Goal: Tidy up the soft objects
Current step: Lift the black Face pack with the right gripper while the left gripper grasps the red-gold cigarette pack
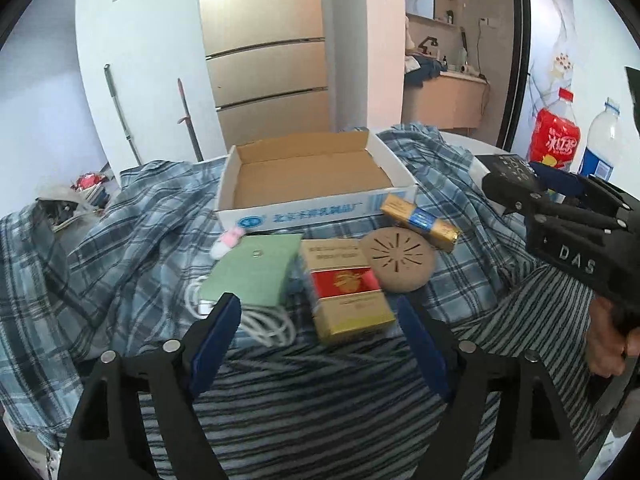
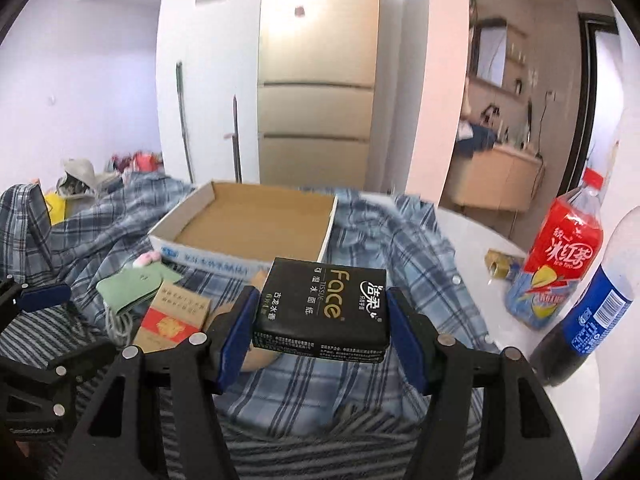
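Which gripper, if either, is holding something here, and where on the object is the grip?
The right gripper clamps the black soft tissue pack by its two short ends. The left gripper is open, holding nothing.

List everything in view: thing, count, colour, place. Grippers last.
cardboard tray: 1, white outside, brown inside, far on the plaid cloth
plaid cloth: 1, blue check, over the table
striped cloth: 1, grey, nearest
tissue pack: 1, black, between the right gripper's pads
green pouch: 1, on a white cable
gold-red box: 1, centre
round tan disc: 1, right of that box
gold-blue bar: 1, beside the tray
bottles: 2, red-labelled and blue-labelled, right
left gripper: 1, black, blue pads, open
right gripper: 1, black, clamping the pack
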`<action>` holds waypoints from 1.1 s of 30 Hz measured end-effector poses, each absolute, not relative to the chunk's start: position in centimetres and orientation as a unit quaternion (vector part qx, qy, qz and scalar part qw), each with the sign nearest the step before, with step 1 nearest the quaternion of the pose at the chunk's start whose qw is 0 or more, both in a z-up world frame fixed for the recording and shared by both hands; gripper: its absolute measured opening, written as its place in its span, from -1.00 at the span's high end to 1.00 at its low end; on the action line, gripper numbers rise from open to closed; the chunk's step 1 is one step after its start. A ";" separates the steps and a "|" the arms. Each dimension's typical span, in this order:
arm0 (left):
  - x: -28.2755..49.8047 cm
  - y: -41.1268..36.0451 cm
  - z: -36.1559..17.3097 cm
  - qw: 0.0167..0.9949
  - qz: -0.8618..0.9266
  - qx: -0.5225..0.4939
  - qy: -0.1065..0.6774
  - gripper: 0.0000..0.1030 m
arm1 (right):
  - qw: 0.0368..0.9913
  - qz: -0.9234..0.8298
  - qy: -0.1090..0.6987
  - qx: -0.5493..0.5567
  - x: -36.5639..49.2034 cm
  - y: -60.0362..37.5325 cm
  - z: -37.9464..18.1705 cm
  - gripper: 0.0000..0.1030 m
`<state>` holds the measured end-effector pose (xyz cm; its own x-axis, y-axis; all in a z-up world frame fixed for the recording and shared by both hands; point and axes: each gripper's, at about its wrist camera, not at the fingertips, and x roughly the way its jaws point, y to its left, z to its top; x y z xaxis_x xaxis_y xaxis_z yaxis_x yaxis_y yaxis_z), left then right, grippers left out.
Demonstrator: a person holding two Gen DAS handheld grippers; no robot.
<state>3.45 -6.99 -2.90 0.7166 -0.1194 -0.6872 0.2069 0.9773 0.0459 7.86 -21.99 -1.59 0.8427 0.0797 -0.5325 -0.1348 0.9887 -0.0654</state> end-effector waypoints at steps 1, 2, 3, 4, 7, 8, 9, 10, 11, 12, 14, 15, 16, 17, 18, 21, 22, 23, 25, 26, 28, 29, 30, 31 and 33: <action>3.7 -7.4 -3.2 0.924 -0.086 0.061 0.368 -0.65 | 0.958 0.057 0.279 -0.045 8.0 -22.3 -1.9 -0.22; 4.2 -7.7 -3.6 0.922 -0.085 0.064 0.374 -0.65 | 0.956 0.057 0.285 -0.038 8.2 -22.4 -2.1 -0.22; 4.9 -8.3 -4.2 0.916 -0.088 0.065 0.385 -0.65 | 0.954 0.057 0.292 -0.030 8.5 -22.7 -2.2 -0.22; 5.3 -8.6 -4.7 0.912 -0.093 0.063 0.394 -0.65 | 0.953 0.057 0.296 -0.023 8.7 -23.0 -2.3 -0.22; 6.7 -9.5 -5.8 0.897 -0.104 0.051 0.426 -0.65 | 0.951 0.059 0.304 -0.015 8.9 -23.5 -2.8 -0.22; 7.3 -9.6 -6.2 0.893 -0.102 0.043 0.437 -0.65 | 0.949 0.060 0.309 -0.014 9.0 -23.5 -3.1 -0.22; 7.7 -9.6 -6.5 0.891 -0.097 0.038 0.443 -0.65 | 0.947 0.063 0.315 -0.014 9.1 -23.5 -3.4 -0.22; 8.0 -9.6 -6.8 0.887 -0.095 0.032 0.450 -0.65 | 0.945 0.065 0.319 -0.013 9.2 -23.5 -3.6 -0.22; 8.3 -9.6 -7.1 0.884 -0.099 0.028 0.456 -0.65 | 0.944 0.066 0.322 -0.011 9.2 -23.6 -3.7 -0.22; 8.6 -9.7 -7.2 0.882 -0.104 0.024 0.458 -0.65 | 0.944 0.067 0.322 -0.008 9.1 -23.7 -3.7 -0.22; 8.6 -9.7 -7.3 0.886 -0.103 0.022 0.451 -0.65 | 0.945 0.068 0.320 -0.003 9.0 -24.0 -3.6 -0.22; 8.6 -9.7 -7.3 0.888 -0.103 0.023 0.448 -0.65 | 0.944 0.070 0.321 -0.004 9.0 -24.0 -3.7 -0.22; 8.6 -9.8 -7.3 0.888 -0.105 0.025 0.446 -0.64 | 0.944 0.071 0.323 -0.006 9.0 -24.0 -3.7 -0.22; 8.7 -9.9 -7.4 0.888 -0.105 0.027 0.447 -0.60 | 0.943 0.071 0.325 -0.008 9.0 -23.9 -3.8 -0.22; 8.7 -9.9 -7.5 0.889 -0.098 0.031 0.446 -0.44 | 0.942 0.071 0.327 -0.010 9.0 -23.8 -3.9 -0.22; 8.8 -9.4 -7.6 0.894 -0.081 0.026 0.440 -0.28 | 0.942 0.072 0.329 -0.011 9.0 -23.8 -3.9 -0.22; 8.9 -9.2 -7.7 0.892 -0.081 0.021 0.444 -0.28 | 0.941 0.072 0.329 -0.010 9.0 -23.8 -3.9 -0.22; 8.9 -9.1 -7.8 0.892 -0.079 0.020 0.445 -0.28 | 0.941 0.072 0.331 -0.011 9.1 -23.9 -3.9 -0.22; 8.7 -9.4 -8.2 0.892 -0.073 0.028 0.445 -0.28 | 0.940 0.074 0.333 -0.010 9.1 -23.9 -4.0 -0.22; 8.6 -9.7 -8.4 0.891 -0.069 0.038 0.447 -0.28 | 0.940 0.074 0.332 -0.011 9.1 -23.8 -4.0 -0.22; 8.3 -10.3 -8.4 0.894 -0.069 0.055 0.440 -0.32 | 0.941 0.074 0.330 -0.016 9.0 -23.7 -4.0 -0.22; 8.2 -10.5 -8.3 0.895 -0.070 0.059 0.437 -0.35 | 0.941 0.073 0.330 -0.018 9.0 -23.5 -4.0 -0.22; 8.2 -10.5 -8.3 0.895 -0.072 0.060 0.436 -0.36 | 0.941 0.074 0.329 -0.021 9.0 -23.4 -4.0 -0.22; 8.3 -10.5 -8.4 0.894 -0.071 0.059 0.438 -0.36 | 0.941 0.074 0.328 -0.023 9.0 -23.4 -4.0 -0.22; 8.6 -10.4 -8.8 0.889 -0.068 0.058 0.449 -0.28 | 0.942 0.073 0.326 -0.026 8.8 -23.3 -3.9 -0.22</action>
<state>8.58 -10.44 -8.76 0.5875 -0.0699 -0.8062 0.1735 0.9840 0.0411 8.84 -23.33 -3.92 0.7766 0.1216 -0.6182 -0.1550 0.9879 -0.0004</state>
